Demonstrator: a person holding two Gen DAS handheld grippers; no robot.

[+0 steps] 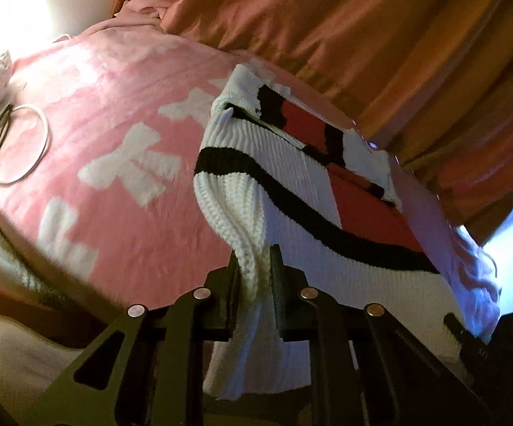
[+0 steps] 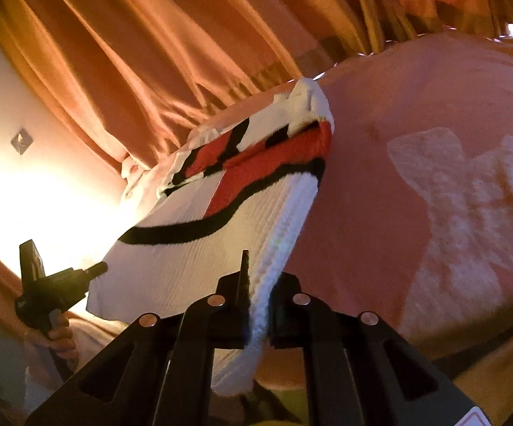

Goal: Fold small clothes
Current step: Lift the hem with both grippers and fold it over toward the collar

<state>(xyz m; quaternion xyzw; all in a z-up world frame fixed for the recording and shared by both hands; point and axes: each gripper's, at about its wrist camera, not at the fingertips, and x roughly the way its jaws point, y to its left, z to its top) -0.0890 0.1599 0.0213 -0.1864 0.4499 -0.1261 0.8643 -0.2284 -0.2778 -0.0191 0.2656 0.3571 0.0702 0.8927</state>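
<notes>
Both grippers, left gripper [image 1: 256, 277] and right gripper [image 2: 260, 294], pinch the sweater [image 1: 292, 191] hem; lift evenly, keeping the edge taut over the bed [image 1: 121, 113].

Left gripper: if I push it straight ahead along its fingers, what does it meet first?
The left gripper is already shut on the knit sweater, so it would push into that sweater's bunched white edge, then probably the pink blanket beneath; depth is unclear.

sweater [image 1: 292, 191] hem hidden behind left gripper [image 1: 256, 266], blanket [image 1: 121, 163] blurred

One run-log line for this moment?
left tongs: shut on knit sweater | right tongs: shut on its edge | sweater partly lifted off pink blanket | fold pending
</notes>
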